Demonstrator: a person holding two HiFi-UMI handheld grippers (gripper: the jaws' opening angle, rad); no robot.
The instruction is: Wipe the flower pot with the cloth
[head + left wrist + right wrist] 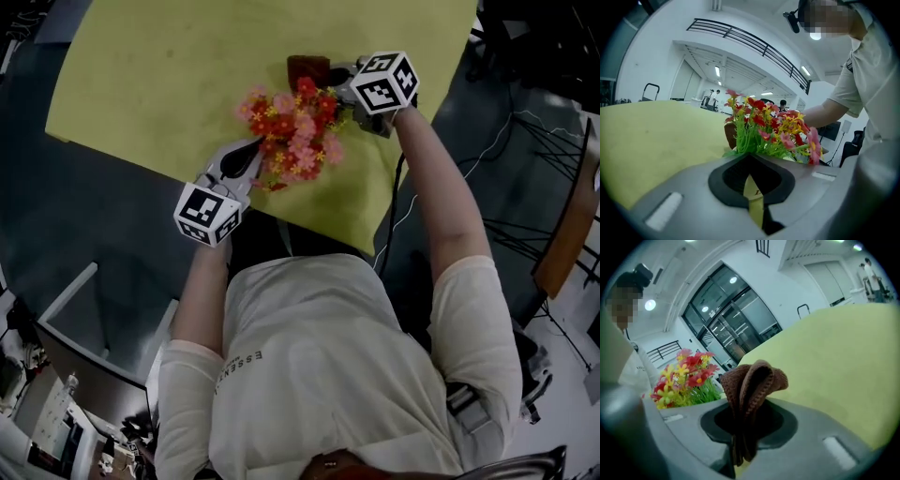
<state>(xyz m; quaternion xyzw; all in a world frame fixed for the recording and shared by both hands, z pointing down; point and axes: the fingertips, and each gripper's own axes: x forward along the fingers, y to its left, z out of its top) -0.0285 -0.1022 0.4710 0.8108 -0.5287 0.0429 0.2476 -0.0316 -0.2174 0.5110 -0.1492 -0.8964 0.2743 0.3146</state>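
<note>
Our left tool (251, 152), shut and empty, noses into the artificial flowers (295, 136), likely steadying them. Our right tool (339, 77) pinches the brown cloth (754, 378) beside the flower pot (307, 67) on the yellow table (141, 75), ready to wipe.

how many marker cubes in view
2. One marker cube on the left gripper, lower left of the flowers; the other on the right gripper, upper right of them. None seems hidden.

Over the yellow-green table (141, 84), the left gripper (253, 148) noses into the red and pink flowers (295, 131) from the near side; the right gripper (336, 75) holds a brown cloth (307, 67) just beyond them
</note>
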